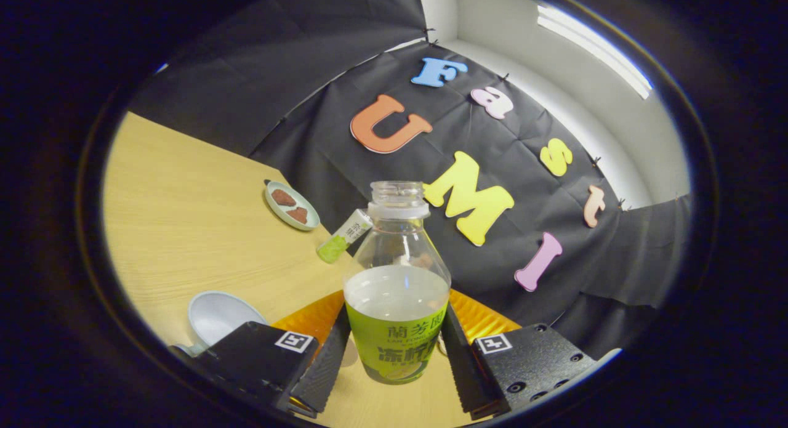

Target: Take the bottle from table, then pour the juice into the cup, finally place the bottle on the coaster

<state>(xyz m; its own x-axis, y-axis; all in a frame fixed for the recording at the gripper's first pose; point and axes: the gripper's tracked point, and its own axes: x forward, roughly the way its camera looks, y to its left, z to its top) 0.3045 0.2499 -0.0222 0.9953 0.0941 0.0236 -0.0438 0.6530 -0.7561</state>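
The bottle's [397, 292] base is hard to judge: its bottom edge sits low between the fingers, and whether it touches the table [184, 212] cannot be told. The cup [215, 317] at 8 o'clock from the bottle is partly hidden behind the left finger, so only its rim and pale inside show. An orange, ribbed coaster [486, 317] lies behind the bottle, with only its two ends showing, one on either side.

The bottle stands upright in the gripper [396, 366], long axis running 6 to 12 o'clock, open neck at 12, cap off. Pale juice fills it to about half. Both fingers press on its green label from 9 and 3 o'clock, so the jaws are clamped on it.

Beyond the bottle, at 11 o'clock, a small tube [345, 237] with a green end lies tilted on the table. Farther off at 10 o'clock is a saucer [292, 206] holding two brown pieces. The table is tilted across the view.
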